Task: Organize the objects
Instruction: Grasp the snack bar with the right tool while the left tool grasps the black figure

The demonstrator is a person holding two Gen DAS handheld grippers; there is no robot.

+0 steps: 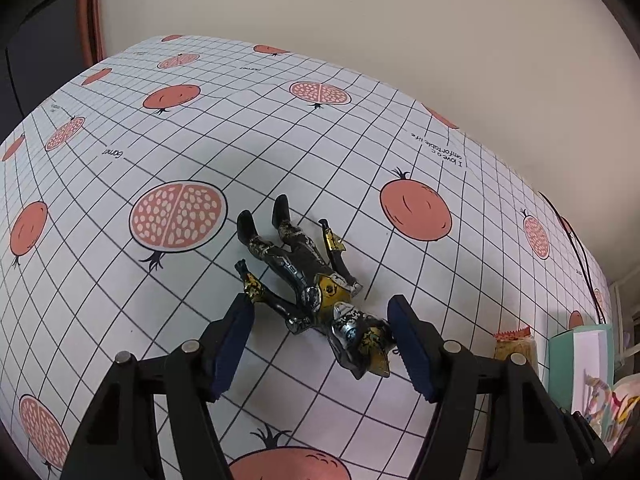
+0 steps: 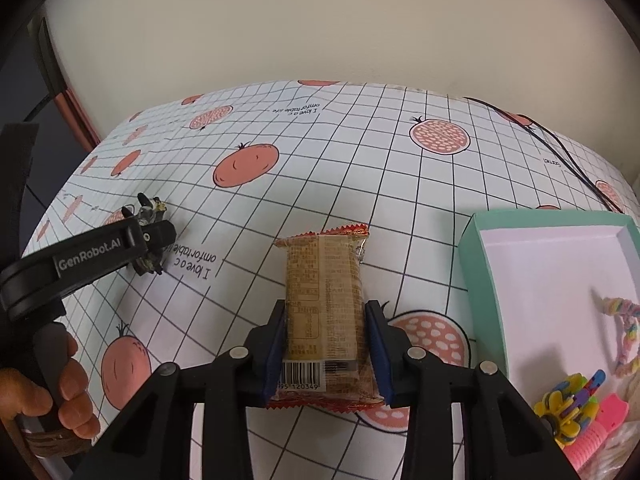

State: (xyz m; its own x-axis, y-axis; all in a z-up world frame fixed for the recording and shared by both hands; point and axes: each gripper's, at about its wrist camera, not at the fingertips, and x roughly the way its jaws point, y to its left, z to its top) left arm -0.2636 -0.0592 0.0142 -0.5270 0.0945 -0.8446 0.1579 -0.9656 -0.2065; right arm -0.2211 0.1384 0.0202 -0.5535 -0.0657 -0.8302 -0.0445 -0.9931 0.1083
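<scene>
The toy figure (image 1: pixel 316 280) lies flat on its back on the tablecloth (image 1: pixel 120 312), head toward the camera, legs pointing away; it's dark grey/black w/ worn silver patches and gold bits on chest, forearms and head, black boots, arms spread out to the sides. The left gripper (image 1: pixel 320 344) sits low over it w/ jaws spread wide, one blue pad by the figure's arm, the other just beside its head; can't tell if either pad is touching, nothing gripped. In the right wrist view the same figure (image 2: pixel 150 236) shows small at far left, mostly hidden behind the left gripper's black body, w/ a person's hand (image 2: pixel 60 392) on its handle. The snack pack (image 2: pixel 326 312) is a tan rectangular wrapper w/ small print, red zigzag ends and a barcode at the near end; the right gripper (image 2: pixel 326 354) is clamped on its near half, blue pads pressed to both long sides. To the right, well apart from the figure, stands an open box (image 2: pixel 476 264), mint green outside, white inside, holding a pastel braided cord (image 2: pixel 624 320), a yellow/purple flower-shaped toy (image 2: pixel 568 404) and a pink piece (image 2: pixel 600 428). Tablecloth is white w/ black grid and orange-red pomegranate prints; a black cable (image 2: pixel 560 148) runs across its far right part.
</scene>
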